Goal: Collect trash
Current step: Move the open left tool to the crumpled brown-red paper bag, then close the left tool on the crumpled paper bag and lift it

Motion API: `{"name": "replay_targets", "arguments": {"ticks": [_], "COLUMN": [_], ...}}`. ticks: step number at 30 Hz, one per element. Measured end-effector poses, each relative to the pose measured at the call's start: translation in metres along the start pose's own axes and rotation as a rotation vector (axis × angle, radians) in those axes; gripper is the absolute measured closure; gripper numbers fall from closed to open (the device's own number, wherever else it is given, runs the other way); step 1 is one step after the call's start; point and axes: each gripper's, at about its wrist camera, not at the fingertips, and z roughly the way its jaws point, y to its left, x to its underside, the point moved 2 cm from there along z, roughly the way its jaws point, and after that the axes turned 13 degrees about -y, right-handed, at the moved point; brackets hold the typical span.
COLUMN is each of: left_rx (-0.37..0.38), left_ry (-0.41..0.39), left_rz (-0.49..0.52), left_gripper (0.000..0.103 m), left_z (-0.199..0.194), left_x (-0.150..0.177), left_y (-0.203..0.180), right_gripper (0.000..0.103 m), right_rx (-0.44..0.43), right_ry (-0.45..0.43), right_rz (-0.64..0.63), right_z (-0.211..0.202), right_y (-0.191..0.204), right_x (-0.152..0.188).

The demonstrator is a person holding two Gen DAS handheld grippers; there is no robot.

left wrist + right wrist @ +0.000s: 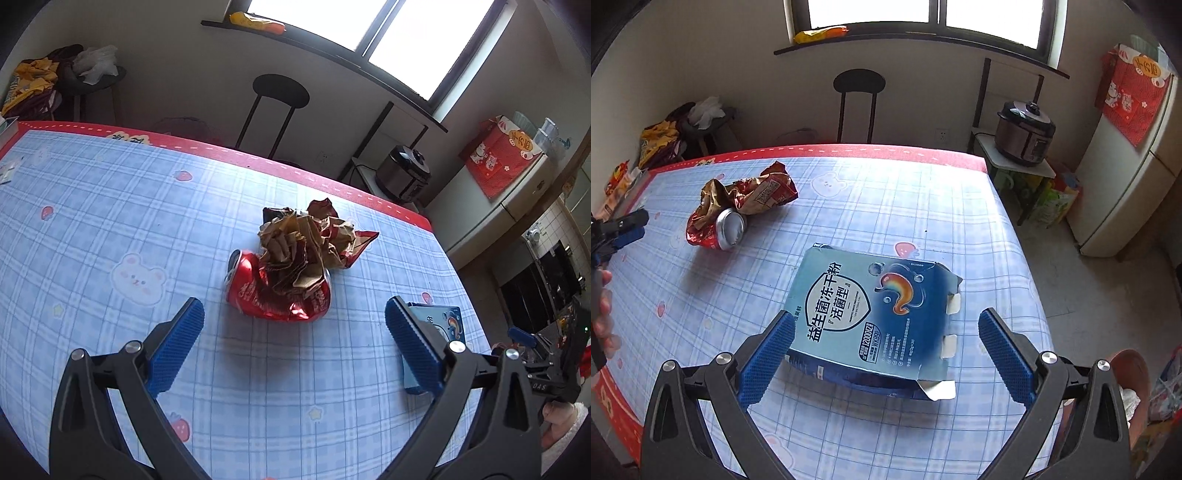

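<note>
A crushed red soda can (275,291) lies on the blue checked tablecloth (110,229), with a crumpled brown and red snack wrapper (306,243) resting on and behind it. My left gripper (293,332) is open and empty, its blue pads just short of the can. A flattened blue carton (875,317) lies near the table's right edge. My right gripper (886,350) is open, with its jaws standing either side of the carton's near end. The can (727,229) and wrapper (753,192) also show in the right wrist view, at far left.
A black stool (858,103) stands beyond the table's far edge. A pressure cooker (1025,133) sits on a low stand to the right, next to a white fridge (1126,184). Bags and clutter (44,85) pile at the far left. The carton also shows by my left gripper's right finger (439,325).
</note>
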Motion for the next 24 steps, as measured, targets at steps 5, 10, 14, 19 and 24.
{"name": "replay_targets", "arguments": {"ticks": [5,10,14,19,24], "left_rx": [0.036,0.045,0.043,0.033,0.022], "left_ry": [0.039,0.128,0.183,0.208,0.190], "left_rz": [0.105,0.082,0.109,0.157,0.173], "left_gripper": [0.016,0.018,0.018,0.027,0.052], "left_z": [0.057,0.095,0.111,0.120,0.115], "left_x": [-0.023,-0.029,-0.021,-0.013,-0.013], "left_y": [-0.011,0.004,0.007,0.001,-0.001], "right_gripper": [0.005,0.005,0.005,0.005,0.005], "right_rx": [0.011,0.024,0.036,0.034,0.016], "right_ry": [0.011,0.001,0.000,0.003,-0.007], "right_rz": [0.015,0.060,0.080,0.092,0.070], "right_z": [0.002,-0.003,-0.003,-0.004,-0.010], "right_y": [-0.012,-0.033,-0.043,-0.043,-0.034], "right_x": [0.004,0.005,0.007,0.007,0.005]}}
